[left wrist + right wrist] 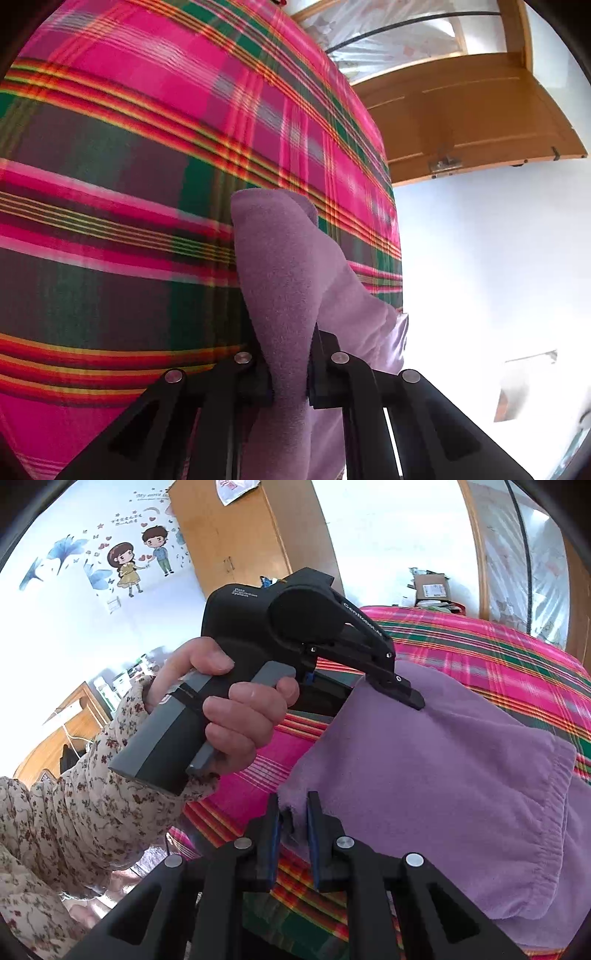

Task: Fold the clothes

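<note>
Pinched narrow at bottom centre of each wrist view: left gripper point(290, 384) and right gripper point(293, 834), both clamped on edges of soft lilac fleece garment point(443, 775), partly spread over pink-and-green plaid bedcover point(498, 646) at right of frame. Judged mid-fold, corners lifted. Next: carrying both edges across together, keeping tension even.

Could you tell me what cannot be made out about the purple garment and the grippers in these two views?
- Left wrist view: the left gripper bunches the purple garment, so its shape is hidden.
- Right wrist view: the garment's lower right runs off the edge.
- Right wrist view: the right gripper pinches an edge; the corner between its fingers is too crumpled to identify.
- Both views: the kind of garment is unclear.
</note>
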Available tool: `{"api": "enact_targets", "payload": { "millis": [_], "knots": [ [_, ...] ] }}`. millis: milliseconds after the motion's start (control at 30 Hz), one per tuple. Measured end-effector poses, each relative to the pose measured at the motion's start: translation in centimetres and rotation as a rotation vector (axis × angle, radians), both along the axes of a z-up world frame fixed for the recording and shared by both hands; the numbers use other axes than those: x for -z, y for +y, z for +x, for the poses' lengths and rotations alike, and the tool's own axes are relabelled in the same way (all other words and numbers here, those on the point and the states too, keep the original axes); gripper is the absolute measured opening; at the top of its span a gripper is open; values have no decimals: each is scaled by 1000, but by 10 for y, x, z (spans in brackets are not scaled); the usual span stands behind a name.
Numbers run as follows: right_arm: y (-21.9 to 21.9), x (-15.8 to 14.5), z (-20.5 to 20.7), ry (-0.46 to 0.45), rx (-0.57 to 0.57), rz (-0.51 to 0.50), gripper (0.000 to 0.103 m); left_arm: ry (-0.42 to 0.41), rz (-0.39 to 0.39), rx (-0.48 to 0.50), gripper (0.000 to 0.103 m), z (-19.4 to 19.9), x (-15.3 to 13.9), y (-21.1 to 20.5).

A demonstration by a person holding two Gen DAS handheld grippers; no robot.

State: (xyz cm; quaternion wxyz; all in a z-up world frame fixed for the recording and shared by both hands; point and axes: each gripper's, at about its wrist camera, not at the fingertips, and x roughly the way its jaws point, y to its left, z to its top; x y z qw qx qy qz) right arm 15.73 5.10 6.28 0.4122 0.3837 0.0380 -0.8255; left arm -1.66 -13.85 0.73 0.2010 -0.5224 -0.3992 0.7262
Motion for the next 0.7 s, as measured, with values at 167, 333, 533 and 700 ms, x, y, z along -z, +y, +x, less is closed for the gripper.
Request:
{"api": "enact_targets", "payload": {
  "millis": [167,333,533,700],
  "knots": [
    [-24,-1,-2,-6,-60,-10,14,23,-15,-40,11,12,-10,-29],
    [-53,0,-5,-27,-144,-17,14,20,-57,-102,11,30,-12,-61],
    [-88,7,-4,-52,-234,-12,14,3,-83,-159,11,48,-7,-104],
    [-104,13,-3,-74,-269,-11,14,-12,-81,-191,11,57,0,-115]
  ]
}}
